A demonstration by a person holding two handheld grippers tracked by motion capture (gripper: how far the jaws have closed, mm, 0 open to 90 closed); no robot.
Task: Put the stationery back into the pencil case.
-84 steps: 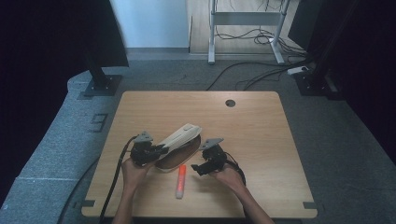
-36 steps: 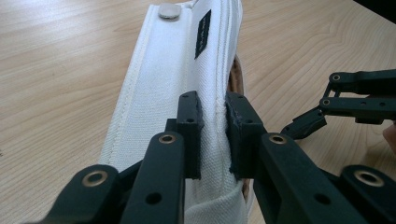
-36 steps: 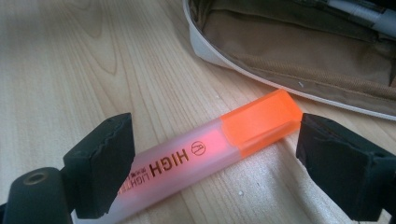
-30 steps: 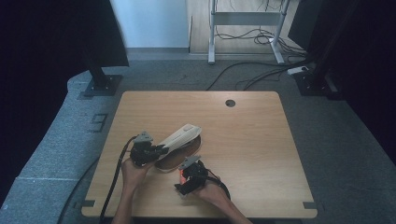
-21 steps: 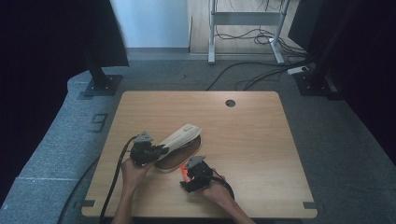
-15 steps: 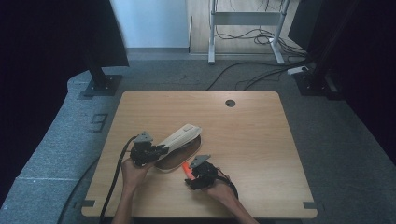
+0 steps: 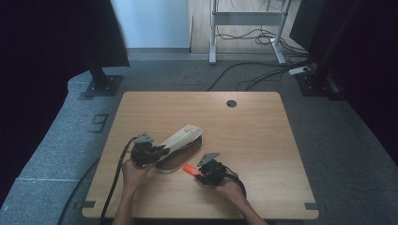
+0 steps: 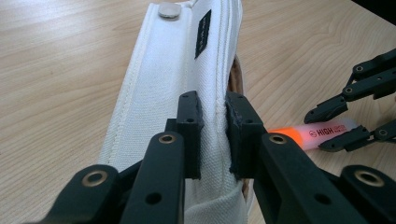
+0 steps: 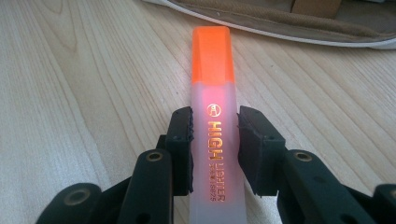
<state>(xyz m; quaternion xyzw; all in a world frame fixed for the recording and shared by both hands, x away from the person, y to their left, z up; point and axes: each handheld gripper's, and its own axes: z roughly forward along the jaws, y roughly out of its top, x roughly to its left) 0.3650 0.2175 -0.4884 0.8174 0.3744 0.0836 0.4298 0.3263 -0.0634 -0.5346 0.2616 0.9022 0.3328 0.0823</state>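
A white fabric pencil case (image 7: 180, 137) (image 8: 173, 70) lies open on the wooden table (image 7: 263, 136), its brown inside (image 7: 180, 158) showing. My left gripper (image 7: 157, 151) (image 8: 212, 100) is shut on the case's raised flap. An orange highlighter (image 7: 190, 169) (image 9: 212, 70) (image 8: 322, 133) points toward the case's opening, just in front of it. My right gripper (image 7: 201, 174) (image 9: 214, 123) has just been closing with the highlighter between its jaws, and both pads now press on the clear barrel. The orange cap end sticks out ahead of the jaws.
A round cable hole (image 7: 231, 103) sits near the table's far edge. Beyond the table are a black stand base (image 7: 101, 86), a metal desk frame (image 7: 246, 28) and floor cables. Cables trail from both grippers over the table's near edge.
My right gripper has moved right and toward the pencil case, taking the highlighter along. The highlighter has turned so its orange end faces the case. The left gripper and flap have not moved.
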